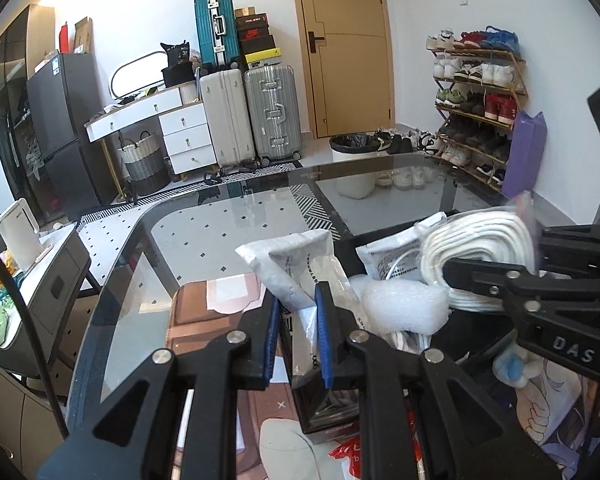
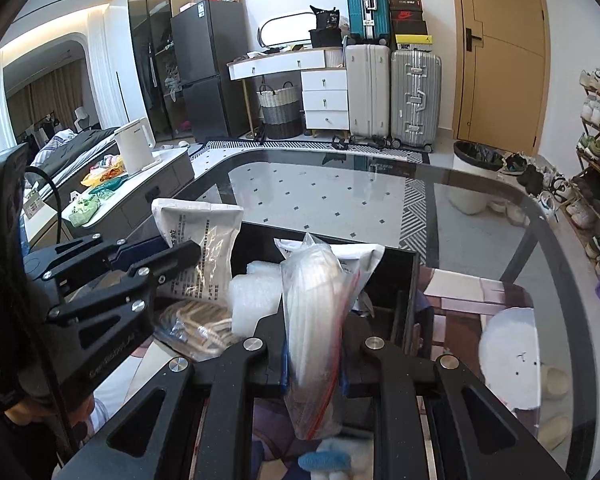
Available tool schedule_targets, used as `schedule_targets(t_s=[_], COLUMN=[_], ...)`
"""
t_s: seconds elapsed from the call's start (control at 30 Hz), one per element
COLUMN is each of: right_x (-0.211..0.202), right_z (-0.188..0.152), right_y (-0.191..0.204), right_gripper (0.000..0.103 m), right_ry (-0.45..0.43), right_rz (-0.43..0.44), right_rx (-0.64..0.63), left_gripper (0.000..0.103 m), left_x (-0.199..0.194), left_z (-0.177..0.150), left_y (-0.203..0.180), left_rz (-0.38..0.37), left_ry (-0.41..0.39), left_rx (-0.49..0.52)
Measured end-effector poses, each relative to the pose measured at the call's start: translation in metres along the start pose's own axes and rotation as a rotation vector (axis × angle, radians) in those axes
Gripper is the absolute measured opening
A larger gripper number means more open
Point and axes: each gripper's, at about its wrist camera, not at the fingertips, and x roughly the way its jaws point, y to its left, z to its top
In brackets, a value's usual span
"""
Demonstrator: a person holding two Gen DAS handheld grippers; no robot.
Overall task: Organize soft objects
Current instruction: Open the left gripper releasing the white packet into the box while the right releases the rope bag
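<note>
Black hand-held gripper (image 1: 298, 334), blue pads (image 1: 323, 340), silver screws.

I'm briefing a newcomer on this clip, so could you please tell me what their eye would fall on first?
Probably the two grippers over the black box on the glass table: the left gripper clamps a white printed pouch, the right gripper a clear zip bag of coiled white cord. Behind, stacked suitcases stand beside a yellow door.

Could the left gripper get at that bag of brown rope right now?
Probably not yet: the left gripper is shut on a white pouch, so its fingers are occupied. The rope bag lies just beneath, otherwise unblocked.
</note>
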Motion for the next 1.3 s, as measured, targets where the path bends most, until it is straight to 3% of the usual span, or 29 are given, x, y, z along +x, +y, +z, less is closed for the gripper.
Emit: schedule_targets(t_s=[0.37,0.43,0.5,0.63,0.73,0.87,0.93,0.97,1.0,1.3], right_x=[0.019,0.016,0.007,-0.015,-0.031,-0.051,-0.058,-0.062,-0.065,-0.070], right_z=[-0.002,-0.004,-0.006,-0.010,-0.016,-0.029,-0.038,-0.043,-0.047,-0.081], right_y=[-0.001,-0.002,-0.002,-0.005,-0.009,-0.016,-0.018,-0.017,-0.018,-0.028], right_gripper=[0.017,0.025,0.038,0.047,0.060,0.089,0.095,0.096,0.101,0.102], right_ry=[0.043,0.044,0.029,-0.013,-0.032,-0.054,-0.047,-0.047,-0.046,-0.002], right_rz=[-0.005,-0.011,-0.008,-0.033,-0.043,-0.054,-0.058,-0.063,-0.065,-0.071], right_rx=[-0.005,-0.015,-0.029,-0.031,-0.020,0.013,0.008,0.003,0.001,0.055], left_gripper=[0.017,0.019,0.027,0.047,0.049,0.055,0.076,0.094,0.102,0.103], left_x=[-0.001,-0.004,-0.006,-0.019,-0.028,-0.039,-0.045,-0.050,-0.054,-0.071], left_z=[0.001,0.001,0.001,-0.001,-0.002,-0.009,-0.014,-0.017,-0.020,-0.043], left_y=[-0.005,-0.001,0.001,0.001,-0.001,-0.001,-0.001,-0.001,-0.001,0.001], left_rz=[0.001,-0.009,-0.012,-0.020,-0.026,-0.039,-0.042,-0.034,-0.025,-0.067], left_ry=[-0.001,0.007,0.007,-0.008,-0.010,-0.003,-0.004,-0.020,-0.038,-0.013], left_rx=[0.027,0.012,0.008,0.009,0.011,0.010,0.006,0.003,0.001,-0.031])
